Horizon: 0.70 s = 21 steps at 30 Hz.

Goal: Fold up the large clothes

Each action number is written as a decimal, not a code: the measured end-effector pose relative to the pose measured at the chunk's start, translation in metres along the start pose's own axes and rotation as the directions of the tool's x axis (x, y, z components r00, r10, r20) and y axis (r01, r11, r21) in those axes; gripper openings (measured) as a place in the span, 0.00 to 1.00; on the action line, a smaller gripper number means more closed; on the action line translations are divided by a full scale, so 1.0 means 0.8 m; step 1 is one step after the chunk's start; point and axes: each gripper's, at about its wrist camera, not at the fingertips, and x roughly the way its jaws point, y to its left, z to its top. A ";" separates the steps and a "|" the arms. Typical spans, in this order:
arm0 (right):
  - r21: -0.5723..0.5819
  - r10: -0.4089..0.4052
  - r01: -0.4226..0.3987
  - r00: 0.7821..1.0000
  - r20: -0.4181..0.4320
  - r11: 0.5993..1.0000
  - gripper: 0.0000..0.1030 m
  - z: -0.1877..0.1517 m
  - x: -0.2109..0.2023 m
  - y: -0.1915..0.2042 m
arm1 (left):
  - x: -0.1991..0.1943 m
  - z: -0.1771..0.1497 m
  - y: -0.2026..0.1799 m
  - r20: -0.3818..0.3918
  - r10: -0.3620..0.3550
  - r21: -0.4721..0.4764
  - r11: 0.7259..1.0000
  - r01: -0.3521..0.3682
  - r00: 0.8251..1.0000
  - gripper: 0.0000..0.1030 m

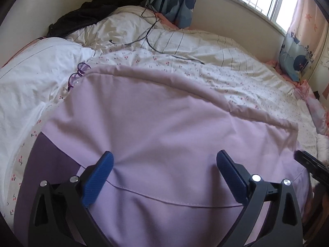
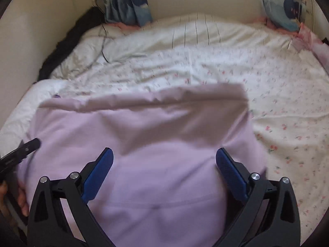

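A lilac garment [image 1: 164, 127] is spread flat on the floral bedsheet [image 1: 236, 78], folded once, its far edge doubled over into a thick rolled fold. A stitched seam is seen across it near the left gripper [image 1: 164, 160]; a darker purple panel [image 1: 51, 154] is shown at the garment's left side only in the left wrist view. In the right wrist view the same garment [image 2: 144, 144] is blurred, and its far right corner is seen lifted slightly off the sheet.

Purple glasses [image 1: 79, 74] are shown only in the left view, just beside the garment's far left corner, touching its edge. A black cable [image 1: 152, 30] is laid on the sheet beyond the garment, and dark clothing [image 1: 98, 10] is piled against the wall further back. A white pillow [image 1: 41, 65] is placed left of the garment. Patterned curtains [image 2: 127, 4] are hung beyond the bed.

The left gripper is held low over the garment's near part, blue fingers [image 1: 98, 179] spread wide, fabric between them but not pinched. The right gripper [image 2: 164, 160] is held likewise over the garment's near right part, fingers spread wide, nothing clamped. Each gripper's black tip is caught at the edge of the other's view. A bare hand [image 2: 20, 199] is seen at the garment's near left edge in the right view only.
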 end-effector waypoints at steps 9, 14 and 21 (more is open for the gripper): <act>0.118 -0.047 0.051 0.998 -0.029 0.992 0.94 -0.060 -0.007 -0.052 | 0.000 -0.005 0.026 -0.009 -0.007 -0.030 1.000 0.007 1.000 0.93; 0.076 0.012 -0.015 0.999 0.051 0.997 0.94 -0.008 -0.037 -0.022 | -0.013 0.007 0.025 0.044 -0.012 -0.067 0.998 0.015 0.999 0.93; 0.018 -0.055 0.056 0.998 -0.044 0.998 0.94 0.062 0.066 -0.001 | 0.004 0.021 0.023 0.042 0.025 -0.079 0.997 -0.022 0.999 0.93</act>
